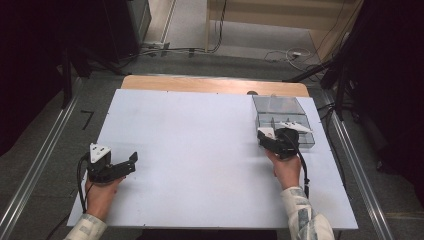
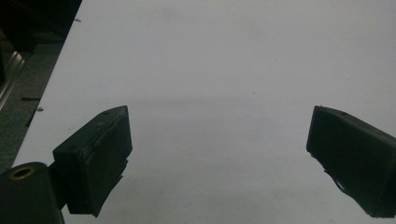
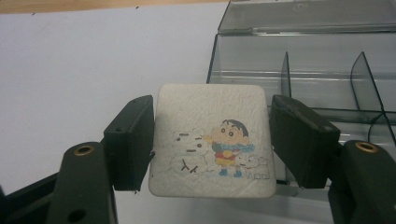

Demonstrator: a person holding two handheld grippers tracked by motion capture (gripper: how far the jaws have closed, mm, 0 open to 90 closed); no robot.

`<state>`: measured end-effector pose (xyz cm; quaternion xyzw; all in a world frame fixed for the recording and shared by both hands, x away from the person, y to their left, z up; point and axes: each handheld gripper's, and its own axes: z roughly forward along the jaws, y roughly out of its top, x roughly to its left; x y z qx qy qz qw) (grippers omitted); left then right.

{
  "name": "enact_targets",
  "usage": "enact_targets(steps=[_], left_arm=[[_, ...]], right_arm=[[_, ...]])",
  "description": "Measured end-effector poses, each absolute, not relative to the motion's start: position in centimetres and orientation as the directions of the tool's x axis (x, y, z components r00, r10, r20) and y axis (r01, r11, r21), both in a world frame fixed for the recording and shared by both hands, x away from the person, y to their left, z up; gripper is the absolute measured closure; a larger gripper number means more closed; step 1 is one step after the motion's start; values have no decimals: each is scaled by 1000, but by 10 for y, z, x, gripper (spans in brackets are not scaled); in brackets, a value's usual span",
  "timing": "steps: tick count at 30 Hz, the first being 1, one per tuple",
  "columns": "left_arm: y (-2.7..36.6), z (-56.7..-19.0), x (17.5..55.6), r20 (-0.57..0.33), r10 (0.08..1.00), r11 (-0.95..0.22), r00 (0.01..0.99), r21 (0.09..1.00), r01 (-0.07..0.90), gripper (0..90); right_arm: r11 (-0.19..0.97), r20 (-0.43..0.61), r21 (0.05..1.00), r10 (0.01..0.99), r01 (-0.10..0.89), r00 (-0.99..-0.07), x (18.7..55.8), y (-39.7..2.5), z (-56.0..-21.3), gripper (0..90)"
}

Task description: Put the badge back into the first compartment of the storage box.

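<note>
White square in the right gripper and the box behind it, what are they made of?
White square pad: looks like soft leatherette or foam, matte, with a crinkled grain, rounded corners and a printed cartoon; can't tell which. Divided box: clear smoky hard plastic, glossy; the table shows through its walls and thin dividers. Right gripper jaws clamp the pad's sides.

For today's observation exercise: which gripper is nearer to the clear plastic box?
Right. The right gripper sits at the clear plastic box's near edge, holding a white cartoon pad. The left gripper rests across the table.
</note>
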<state>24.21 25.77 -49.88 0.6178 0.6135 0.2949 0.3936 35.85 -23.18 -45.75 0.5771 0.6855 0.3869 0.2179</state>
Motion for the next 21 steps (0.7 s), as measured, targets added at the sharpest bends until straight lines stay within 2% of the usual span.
enact_targets(steps=[21], left_arm=[[258,-499,242,-120,990,63,74,849,525,70]], right_arm=[[39,125,770,970,637,-210,384,-229,-456,311]])
